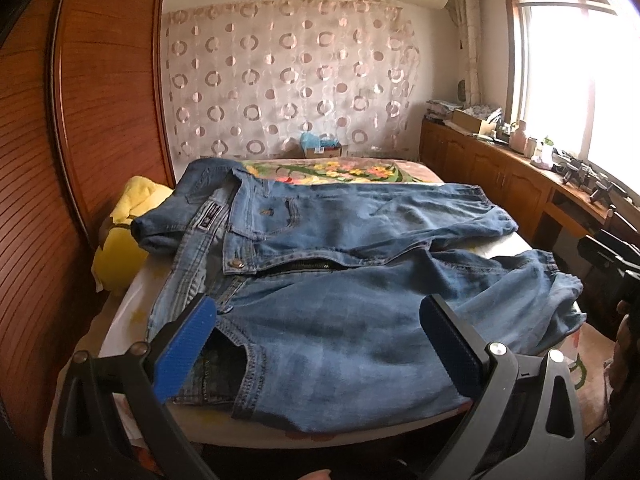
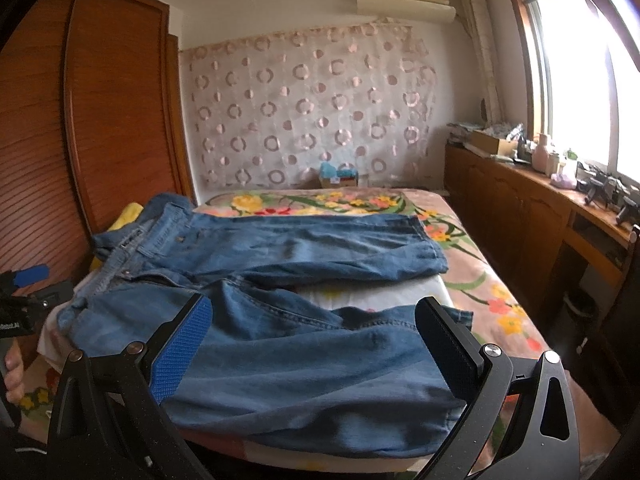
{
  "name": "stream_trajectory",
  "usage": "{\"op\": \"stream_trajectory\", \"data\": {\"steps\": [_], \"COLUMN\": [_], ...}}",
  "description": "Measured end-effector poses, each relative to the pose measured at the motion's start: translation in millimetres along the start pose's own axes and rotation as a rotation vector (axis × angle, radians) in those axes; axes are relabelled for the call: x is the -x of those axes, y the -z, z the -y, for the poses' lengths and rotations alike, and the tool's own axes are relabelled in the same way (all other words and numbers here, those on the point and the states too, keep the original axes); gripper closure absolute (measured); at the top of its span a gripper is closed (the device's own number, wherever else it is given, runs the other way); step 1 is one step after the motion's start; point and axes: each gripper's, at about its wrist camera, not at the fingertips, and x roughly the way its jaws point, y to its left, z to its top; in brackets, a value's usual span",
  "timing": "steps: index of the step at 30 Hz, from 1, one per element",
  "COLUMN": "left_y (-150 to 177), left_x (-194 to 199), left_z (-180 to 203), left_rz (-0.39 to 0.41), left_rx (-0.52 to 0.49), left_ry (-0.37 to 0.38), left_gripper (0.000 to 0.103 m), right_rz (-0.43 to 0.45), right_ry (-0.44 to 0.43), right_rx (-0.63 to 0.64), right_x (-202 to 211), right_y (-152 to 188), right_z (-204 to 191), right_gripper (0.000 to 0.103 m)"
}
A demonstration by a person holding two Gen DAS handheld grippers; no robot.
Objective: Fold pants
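Blue jeans (image 1: 320, 280) lie spread across the bed, waistband to the left, both legs running right. In the right wrist view the jeans (image 2: 304, 344) show the near leg in front and the far leg behind it. My left gripper (image 1: 320, 316) hovers open over the near hip and pocket, nothing between its fingers. My right gripper (image 2: 314, 322) stands open above the near leg, close to the front edge of the bed. The left gripper (image 2: 24, 280) also shows at the left edge of the right wrist view, held by a hand.
The bed (image 2: 500, 280) has a floral cover and a white pad under the jeans. A yellow cushion (image 1: 120, 240) lies left of the waistband beside a wooden wardrobe (image 1: 100, 100). A wooden cabinet (image 2: 520, 208) with clutter runs along the window on the right.
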Motion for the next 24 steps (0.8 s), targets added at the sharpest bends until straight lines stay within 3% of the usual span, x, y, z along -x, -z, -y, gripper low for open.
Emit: {"op": "stream_trajectory", "data": {"steps": [13, 24], "left_y": [13, 30], "left_x": [-23, -35], "left_z": [-44, -108], "left_rz": [-0.059, -0.12], "left_rx": [0.024, 0.081], "left_ry": [-0.047, -0.11], "left_gripper": [0.0, 0.0], "right_rz": [-0.075, -0.147], "right_ry": [0.054, 0.079], "right_rx": [-0.007, -0.002], "right_x": [-27, -36], "right_y": [20, 38], "right_z": [33, 48], "right_gripper": [0.0, 0.0]}}
